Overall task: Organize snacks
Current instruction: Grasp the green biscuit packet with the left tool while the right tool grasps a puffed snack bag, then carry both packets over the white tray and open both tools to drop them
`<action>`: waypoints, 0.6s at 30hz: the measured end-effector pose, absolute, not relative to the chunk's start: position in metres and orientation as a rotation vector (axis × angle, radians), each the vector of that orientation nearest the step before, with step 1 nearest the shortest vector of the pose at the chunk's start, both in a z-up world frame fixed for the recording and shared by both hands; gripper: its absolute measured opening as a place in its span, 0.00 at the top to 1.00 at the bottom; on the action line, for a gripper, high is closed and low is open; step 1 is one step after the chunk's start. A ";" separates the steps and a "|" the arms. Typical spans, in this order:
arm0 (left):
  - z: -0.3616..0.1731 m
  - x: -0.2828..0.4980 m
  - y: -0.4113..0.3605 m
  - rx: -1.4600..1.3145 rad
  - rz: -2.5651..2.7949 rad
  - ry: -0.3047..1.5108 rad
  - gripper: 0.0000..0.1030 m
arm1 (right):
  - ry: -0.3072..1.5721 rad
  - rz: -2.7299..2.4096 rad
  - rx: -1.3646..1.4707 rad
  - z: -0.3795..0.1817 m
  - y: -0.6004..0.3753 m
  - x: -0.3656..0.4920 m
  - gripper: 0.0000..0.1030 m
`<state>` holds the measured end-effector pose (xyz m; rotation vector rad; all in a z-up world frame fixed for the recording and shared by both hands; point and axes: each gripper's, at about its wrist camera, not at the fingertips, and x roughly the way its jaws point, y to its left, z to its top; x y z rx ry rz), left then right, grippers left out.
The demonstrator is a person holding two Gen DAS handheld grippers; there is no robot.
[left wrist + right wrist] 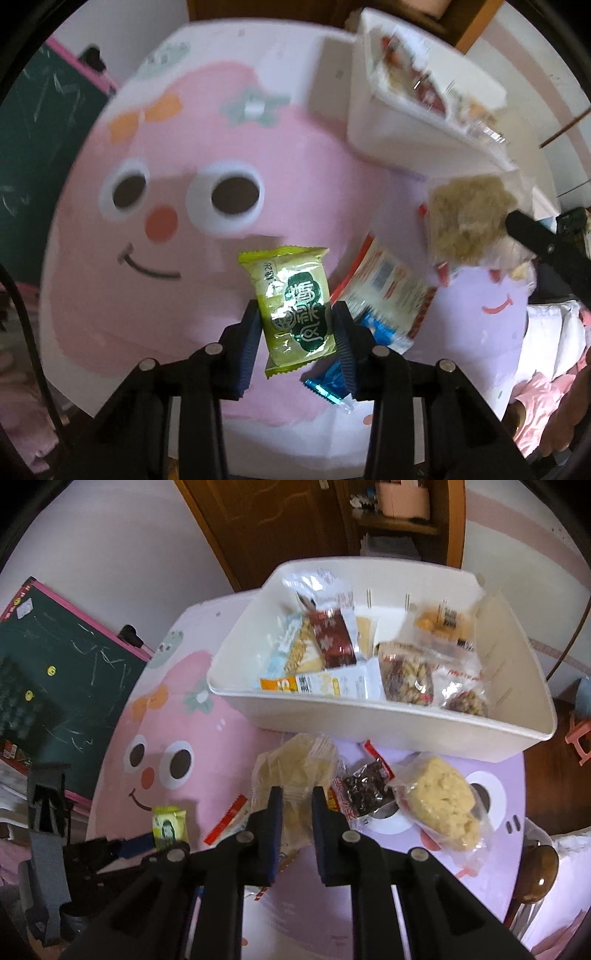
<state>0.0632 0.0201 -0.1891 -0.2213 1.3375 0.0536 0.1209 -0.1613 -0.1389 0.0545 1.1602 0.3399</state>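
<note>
Left gripper [299, 321] clamped on green snack packet [295, 310], lifted off the worktop [184, 295]. Right gripper [297, 797] closed on clear bag of pale puffed snack [295, 771]. White bin [369, 712] with sorted snacks sits just beyond the right gripper.

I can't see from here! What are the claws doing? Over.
Left claw shut on green snack packet. Right claw shut on pale puffed-snack bag. White bin ahead, already holding snacks. More packets loose on table.
</note>
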 end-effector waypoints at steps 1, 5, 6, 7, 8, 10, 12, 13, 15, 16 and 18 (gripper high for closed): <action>-0.178 0.067 0.019 -0.211 0.048 1.311 0.64 | 1.145 0.340 0.057 -0.131 -0.162 0.118 0.86; -0.138 0.076 0.004 -0.180 0.024 1.211 0.64 | 1.104 0.335 0.058 -0.106 -0.165 0.110 0.86; -0.127 0.076 0.004 -0.176 0.018 1.185 0.64 | 1.096 0.333 0.059 -0.101 -0.166 0.109 0.86; -0.121 0.078 0.001 -0.173 0.013 1.166 0.64 | 1.082 0.331 0.061 -0.095 -0.167 0.107 0.86; -0.114 0.080 0.000 -0.172 0.008 1.150 0.64 | 1.065 0.328 0.064 -0.087 -0.169 0.105 0.86; -0.095 0.086 0.000 -0.171 -0.008 1.108 0.64 | 1.036 0.321 0.071 -0.073 -0.173 0.102 0.86; -0.074 0.089 0.000 -0.162 -0.021 1.065 0.64 | 1.011 0.311 0.072 -0.062 -0.176 0.101 0.86; -0.065 0.092 0.000 -0.158 -0.027 1.052 0.64 | 0.989 0.299 0.068 -0.052 -0.179 0.100 0.86; -0.050 0.096 -0.002 -0.150 -0.041 1.020 0.64 | 0.951 0.277 0.060 -0.037 -0.183 0.100 0.86; -0.041 0.099 -0.003 -0.144 -0.052 1.002 0.64 | 0.937 0.269 0.059 -0.031 -0.185 0.100 0.86; -0.028 0.103 -0.007 -0.132 -0.070 0.973 0.64 | 0.898 0.244 0.055 -0.013 -0.190 0.102 0.86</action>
